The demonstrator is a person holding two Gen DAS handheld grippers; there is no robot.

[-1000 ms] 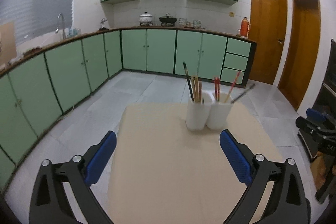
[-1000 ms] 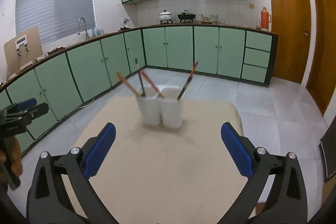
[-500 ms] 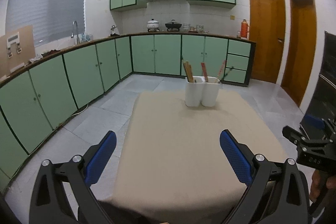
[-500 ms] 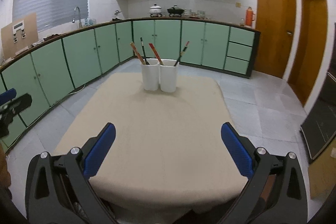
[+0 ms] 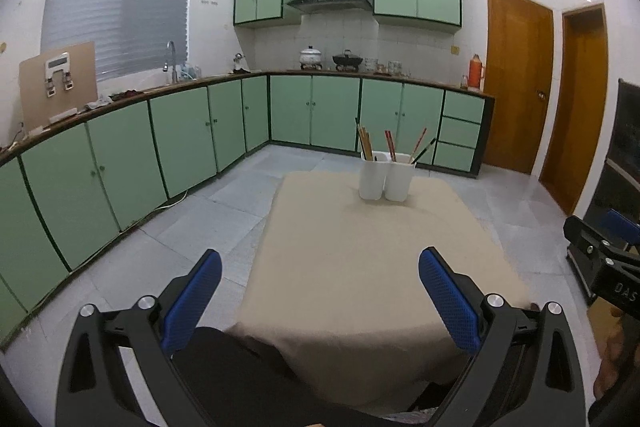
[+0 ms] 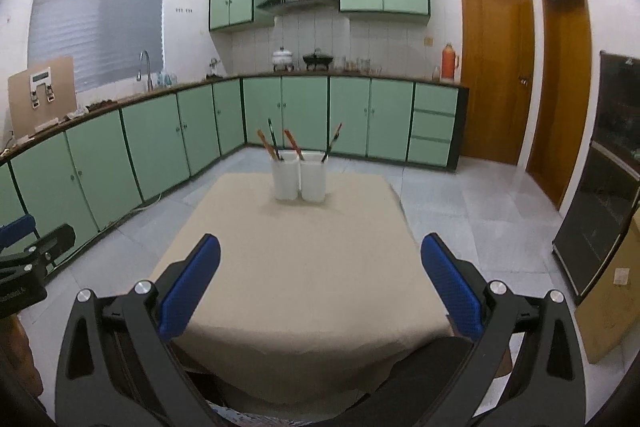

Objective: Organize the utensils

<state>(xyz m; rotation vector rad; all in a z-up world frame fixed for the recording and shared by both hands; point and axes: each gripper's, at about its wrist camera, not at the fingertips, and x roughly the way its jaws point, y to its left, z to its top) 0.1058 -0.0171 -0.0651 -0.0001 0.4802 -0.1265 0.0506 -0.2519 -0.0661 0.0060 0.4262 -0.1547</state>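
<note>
Two white utensil cups [image 5: 386,177] stand side by side at the far end of a table with a beige cloth [image 5: 368,259]. Several chopsticks [image 5: 366,143] stand in them, wooden, red and dark ones. The cups also show in the right wrist view [image 6: 299,181] with chopsticks [image 6: 292,143] leaning outward. My left gripper [image 5: 320,297] is open and empty, held back at the table's near edge. My right gripper [image 6: 320,285] is open and empty, also at the near edge. Each gripper shows at the side of the other's view.
Green kitchen cabinets [image 5: 168,135] run along the left and back walls, with a sink tap [image 5: 172,61] and pots on the counter. Two wooden doors [image 5: 518,79] are at the right. A dark cabinet [image 6: 600,187] stands at the far right. Grey tiled floor surrounds the table.
Both grippers have pulled back from the cups toward the table's near edge. The cups look smaller and farther now. Both stay open and empty.
</note>
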